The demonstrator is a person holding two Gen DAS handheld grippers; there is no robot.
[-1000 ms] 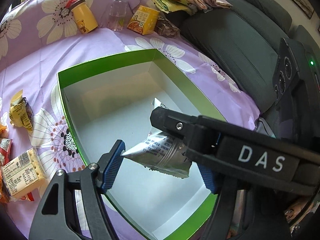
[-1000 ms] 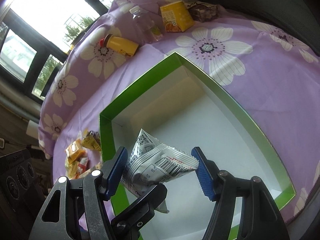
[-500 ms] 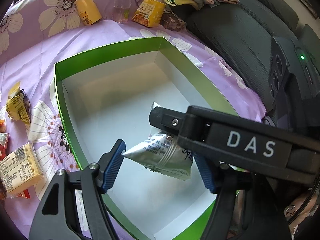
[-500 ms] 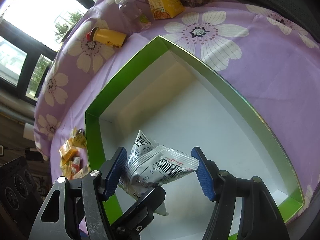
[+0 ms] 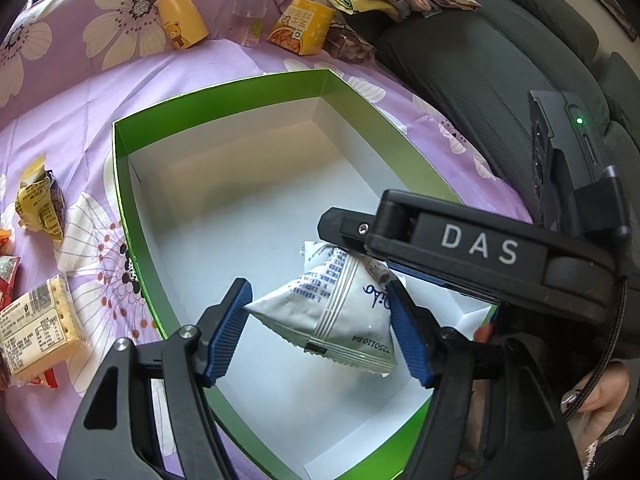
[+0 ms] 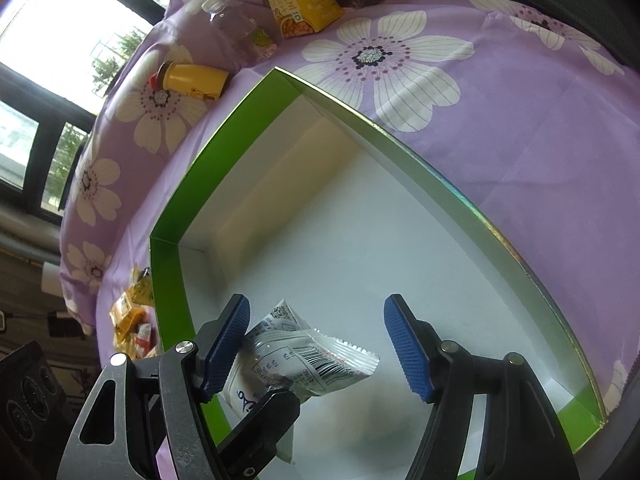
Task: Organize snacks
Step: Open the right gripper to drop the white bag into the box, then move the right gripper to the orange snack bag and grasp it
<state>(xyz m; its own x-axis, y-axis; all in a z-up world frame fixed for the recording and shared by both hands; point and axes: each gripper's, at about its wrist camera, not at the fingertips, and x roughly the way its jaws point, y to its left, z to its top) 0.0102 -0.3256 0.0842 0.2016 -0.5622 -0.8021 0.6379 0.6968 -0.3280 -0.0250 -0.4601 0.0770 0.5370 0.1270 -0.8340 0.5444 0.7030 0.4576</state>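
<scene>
while the white snack packet (image 5: 332, 312) hangs between the blue pads of the left gripper (image 5: 320, 332), pinched at its two ends with its long axis running pad to pad, it sits low over the near right part of the green box (image 5: 120, 184), just above the white floor. the right gripper (image 6: 332, 340) stands spread: only its left pad lies at the packet (image 6: 304, 360), and the right pad is clear of the barcoded end, so the load appears to rest with the left gripper alone. the coming move therefore turns on the drop straight below the left gripper, into the box.

compared with the frames one second and half a second ago, the right gripper's pads, then closed on the packet, are now parted, and the packet has turned so its seam and date code face the left wrist camera. the box has also slid up and away in both views.

outside the box, on the purple floral cloth (image 5: 80, 128), lie a cracker pack (image 5: 36, 332) and a yellow wrapped snack (image 5: 40, 208) to the left; a yellow bear bottle (image 5: 180, 24), a clear water bottle (image 5: 252, 8) and a yellow carton (image 5: 302, 26) stand beyond.
</scene>
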